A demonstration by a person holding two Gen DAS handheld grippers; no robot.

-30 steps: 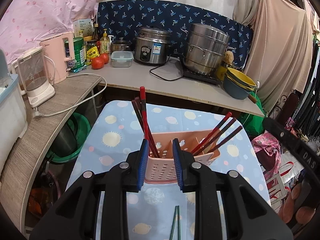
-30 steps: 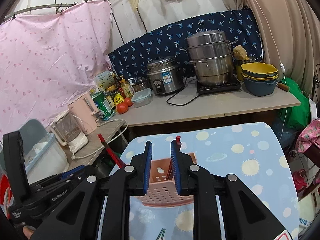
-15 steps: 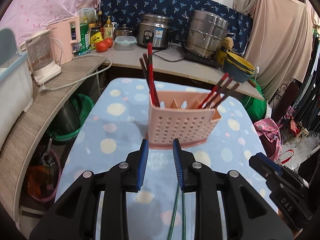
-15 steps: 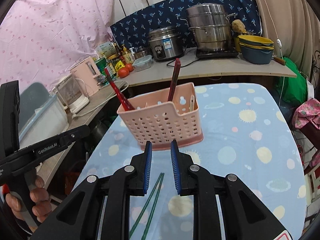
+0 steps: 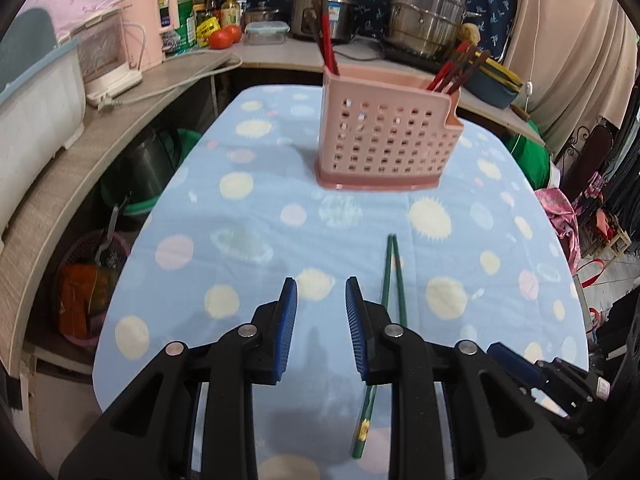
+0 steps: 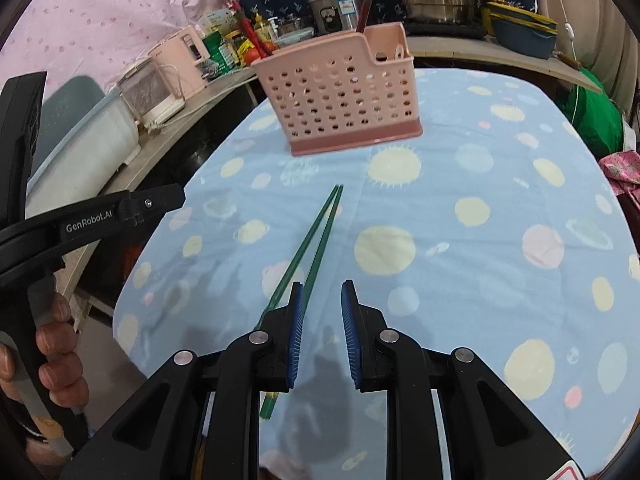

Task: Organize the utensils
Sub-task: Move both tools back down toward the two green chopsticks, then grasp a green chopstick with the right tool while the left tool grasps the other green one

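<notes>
I see the pink caddy (image 5: 384, 140) on the worktop (image 5: 248, 216) holding red chopsticks (image 5: 326, 46) at both ends. Green chopsticks (image 6: 316, 240) lie flat nearby. Left tongs (image 5: 320, 308) and right tongs (image 6: 322, 308) slightly apart, empty.

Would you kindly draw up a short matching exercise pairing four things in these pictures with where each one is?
Things:
1. green chopsticks
2. red chopsticks
3. pink basket
4. tomatoes

Places:
A. on the counter behind the table
B. lying flat on the blue cloth
C. standing upright on the blue cloth
D. standing in the pink basket

Pairs: 1-B, 2-D, 3-C, 4-A
</notes>
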